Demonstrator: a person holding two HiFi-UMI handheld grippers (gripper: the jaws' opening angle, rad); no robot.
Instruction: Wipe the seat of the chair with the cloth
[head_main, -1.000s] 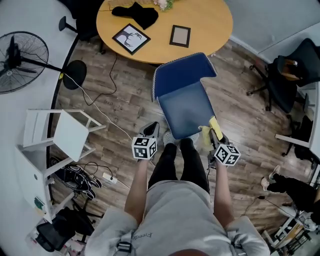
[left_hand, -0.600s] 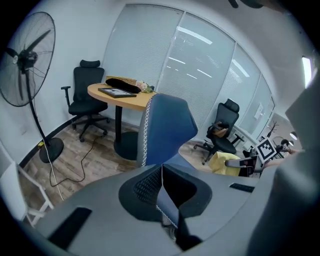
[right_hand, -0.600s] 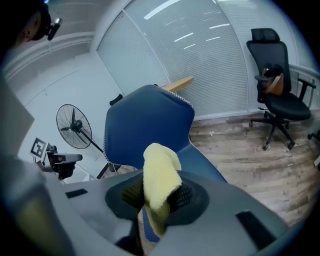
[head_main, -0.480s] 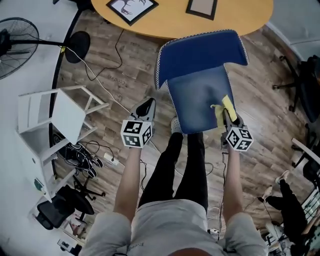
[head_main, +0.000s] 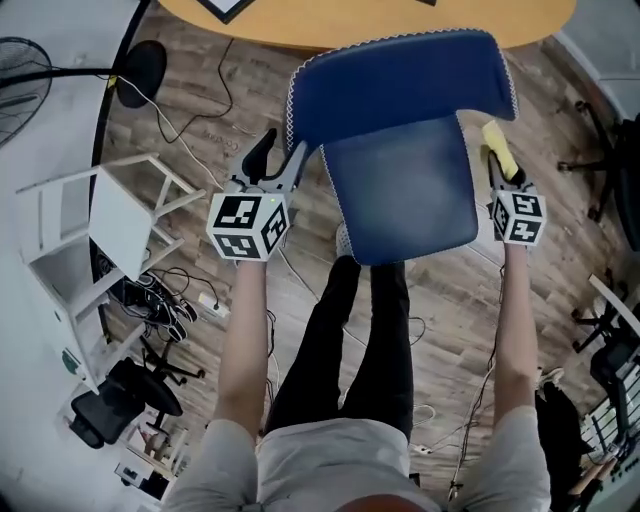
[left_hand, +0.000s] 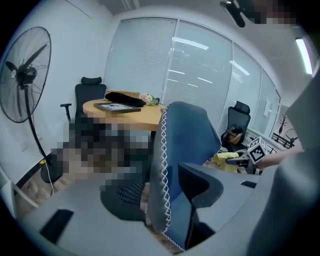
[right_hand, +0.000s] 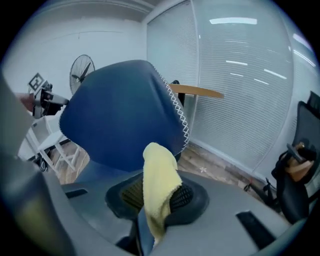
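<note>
Right claw (right_hand: 156, 202) pinches cloth (right_hand: 160, 167), its lower end hidden between the jaws

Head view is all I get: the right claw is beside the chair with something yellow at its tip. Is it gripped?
Observer: Yes. The right gripper view shows the right claw shut on the cloth, which stands up out of the jaws.
Operator: And the left claw?
Observer: The left gripper view shows the left claw open. Its jaws have just been opening, and the backrest's stitched edge stands between them, unpressed.
</note>
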